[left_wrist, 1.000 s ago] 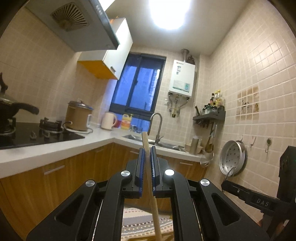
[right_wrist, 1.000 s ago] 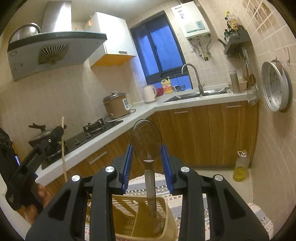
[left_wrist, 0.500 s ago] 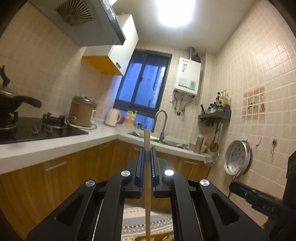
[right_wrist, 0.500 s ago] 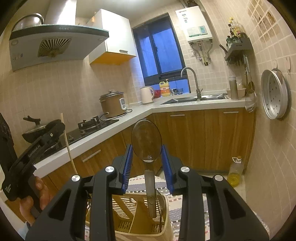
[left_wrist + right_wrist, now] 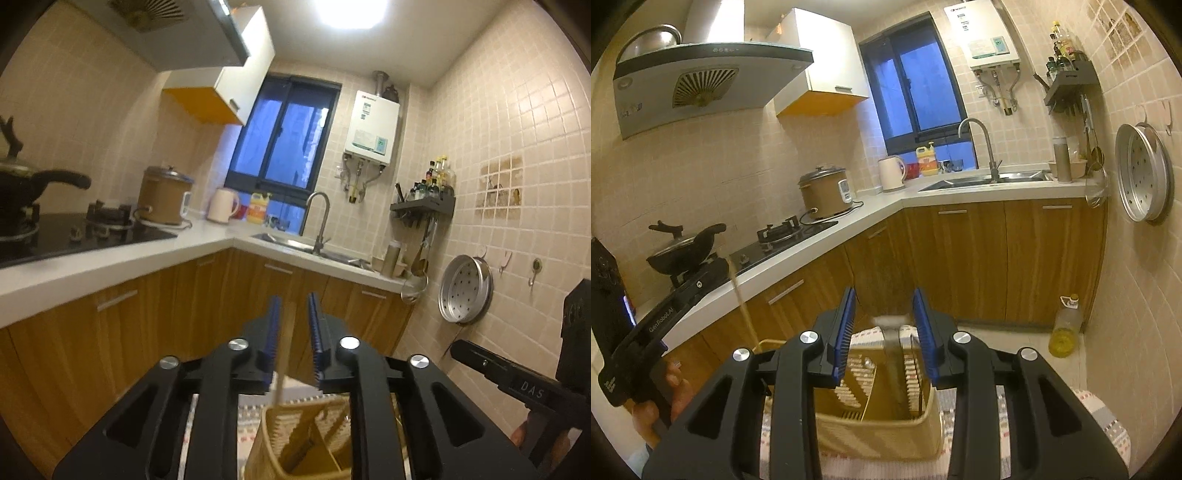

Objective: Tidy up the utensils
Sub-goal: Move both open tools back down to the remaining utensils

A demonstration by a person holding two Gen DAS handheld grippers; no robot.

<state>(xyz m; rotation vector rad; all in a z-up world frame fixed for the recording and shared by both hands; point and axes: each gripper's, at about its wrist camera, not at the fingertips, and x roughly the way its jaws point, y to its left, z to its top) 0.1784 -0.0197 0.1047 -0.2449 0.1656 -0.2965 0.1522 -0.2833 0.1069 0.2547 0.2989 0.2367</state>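
Hovering both hand-held grippers over a tan slotted plastic utensil basket, the person works standing in a narrow kitchen.

- Nearest, left wrist view: the left gripper has just been opening its jaws. A pale wooden stick, likely a chopstick, hangs upright between the blue pads with a gap on each side, its lower end over the basket's rear compartments. Judged: it is held vertical so that it drops end-first into a slot.
- Right wrist view: the right gripper stands part open. A metal spoon is smeared by motion between and below the pads, handle down into the basket; the pads seem clear of it, though the blur makes this uncertain.
- The basket sits on a striped mat, directly below both grippers, so each utensil needs only release.
- What each view adds: only the right view shows the left gripper from the side, the person's hand on its grip, and the stick tilted over the basket rim. Only the left view shows the stick centred between its own pads.
- Farther off: white countertop, then the steel sink beneath the dark window.
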